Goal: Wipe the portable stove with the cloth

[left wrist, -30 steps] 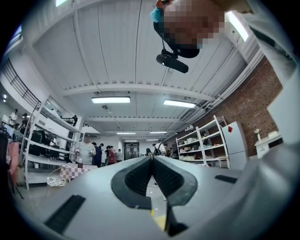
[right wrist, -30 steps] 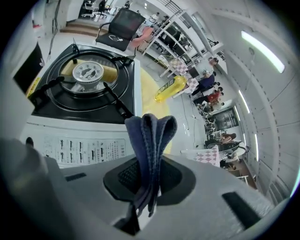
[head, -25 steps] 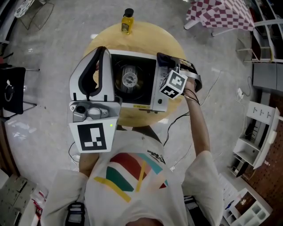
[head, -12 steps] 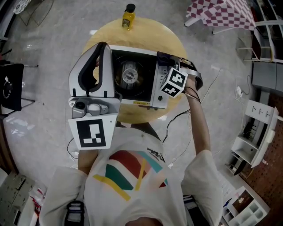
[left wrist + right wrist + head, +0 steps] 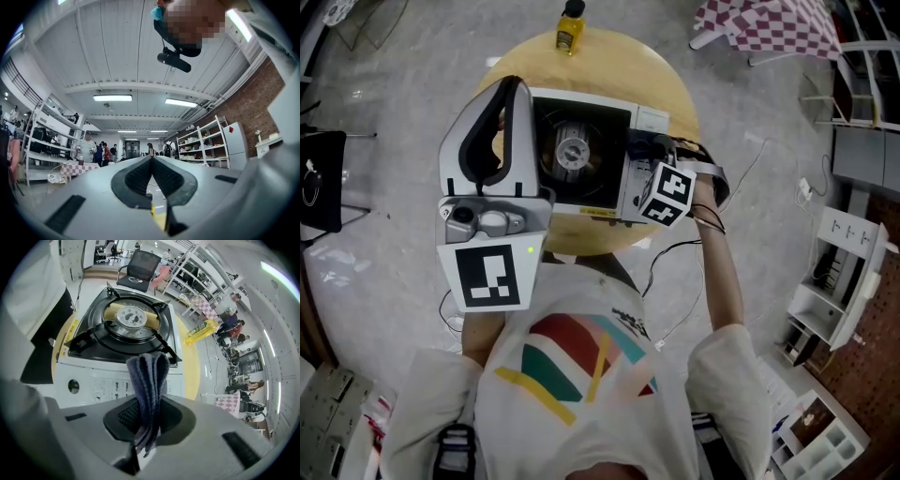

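We hold a gripper in each hand. The right gripper (image 5: 146, 414) has its two jaws pinching the cloth (image 5: 149, 373). The cloth is dark blue-grey and folded. It sticks up and out past the jaw tips, and a small bit hangs down behind them.

Right in front of this gripper is the portable stove (image 5: 117, 378). Its white front side with the round knob hole faces the jaws. The end of the cloth is up by the stove's near edge, but we cannot tell if it touches. Past the cloth we see the round burner (image 5: 132, 317) in the middle of the black top. Farther off, to the right, a yellow bottle (image 5: 200, 330) is on the round yellow table (image 5: 190, 378).

From the head view, the right gripper (image 5: 652, 178) is at the right side of the stove (image 5: 581, 105).

The left gripper (image 5: 511, 89) is held up above the stove's left side. Its jaws (image 5: 151, 164) are pressed together, and nothing is between them. It points out at the room and the ceiling.
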A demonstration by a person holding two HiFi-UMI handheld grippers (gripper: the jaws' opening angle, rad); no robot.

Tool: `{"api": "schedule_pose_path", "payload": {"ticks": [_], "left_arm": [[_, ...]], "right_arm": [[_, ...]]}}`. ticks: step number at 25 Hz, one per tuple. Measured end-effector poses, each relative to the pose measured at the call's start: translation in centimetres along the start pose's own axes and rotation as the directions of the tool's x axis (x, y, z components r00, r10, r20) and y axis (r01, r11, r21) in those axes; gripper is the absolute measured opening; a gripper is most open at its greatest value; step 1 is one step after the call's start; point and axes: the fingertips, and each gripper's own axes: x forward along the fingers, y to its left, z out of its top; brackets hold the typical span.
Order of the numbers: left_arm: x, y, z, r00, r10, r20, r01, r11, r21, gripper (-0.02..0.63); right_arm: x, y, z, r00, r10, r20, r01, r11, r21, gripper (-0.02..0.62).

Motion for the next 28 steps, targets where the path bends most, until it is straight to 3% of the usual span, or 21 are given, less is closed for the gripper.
{"api": "schedule_pose_path", "payload": {"ticks": [17, 28], "left_arm": [[-0.1, -0.4, 0.0, 1.0, -0.002, 0.008, 0.002, 1.0, -0.011, 0.008], [-0.9, -1.5, 0.0, 1.0, 0.027, 0.002, -0.027, 1.0, 0.0, 0.008]], "right_arm": [[-4.4, 10.2, 0.6, 0.994, 0.107, 0.011, -0.107, 0.993, 0.05, 0.032], [-5.9, 14.0, 0.6, 0.98, 0.19, 0.057, -0.191, 0.981, 0.019, 0.032]]}}
